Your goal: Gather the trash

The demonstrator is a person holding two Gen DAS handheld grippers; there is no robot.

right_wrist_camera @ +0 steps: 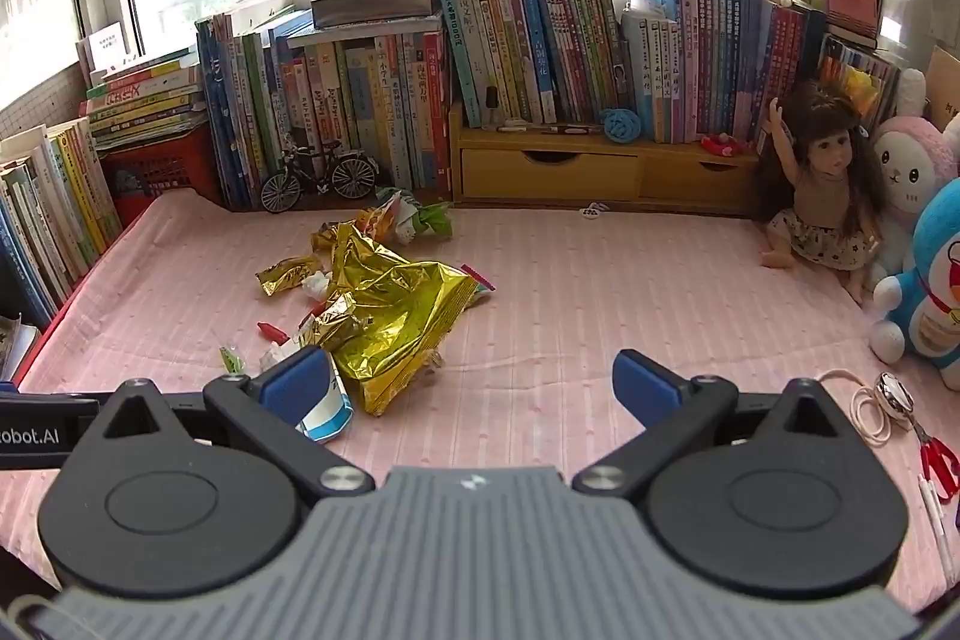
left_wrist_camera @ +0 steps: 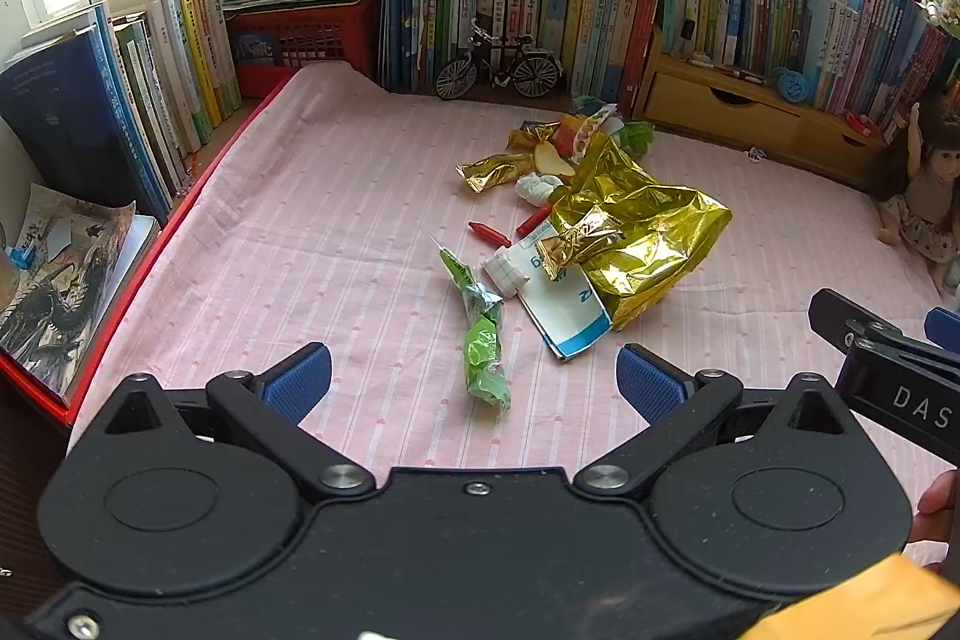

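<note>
Both grippers hover over the pink striped cloth (left_wrist_camera: 300,220) with their blue pads spread wide and nothing between them. Nearest the left gripper (left_wrist_camera: 474,379) lies a twisted green wrapper (left_wrist_camera: 483,334), just beyond its fingertips and pointing toward the big gold foil bag (left_wrist_camera: 645,235), which serves as the landmark of the trash pile. A white and blue paper packet (left_wrist_camera: 567,310) sticks out from under the near edge of the gold bag, and a small crumpled gold wrapper (left_wrist_camera: 576,241) rests on top of both. Left of the gold bag lie two red sticks (left_wrist_camera: 489,233), and beyond them a white crumpled scrap (left_wrist_camera: 536,187) and another gold wrapper (left_wrist_camera: 492,172). Behind the gold bag, toward the books, more coloured wrappers (left_wrist_camera: 591,130) are bunched together.

From the right wrist view, the right gripper (right_wrist_camera: 471,382) hangs released just in front of the gold bag (right_wrist_camera: 390,298), its left pad overlapping the paper packet (right_wrist_camera: 327,418) in the picture. A toy bicycle (right_wrist_camera: 318,181) stands well behind the gold bag against the row of books (right_wrist_camera: 372,94). Far to the right of the bag sit a doll (right_wrist_camera: 828,196) and plush toys (right_wrist_camera: 918,280), with red scissors (right_wrist_camera: 939,460) nearer the camera.
</note>
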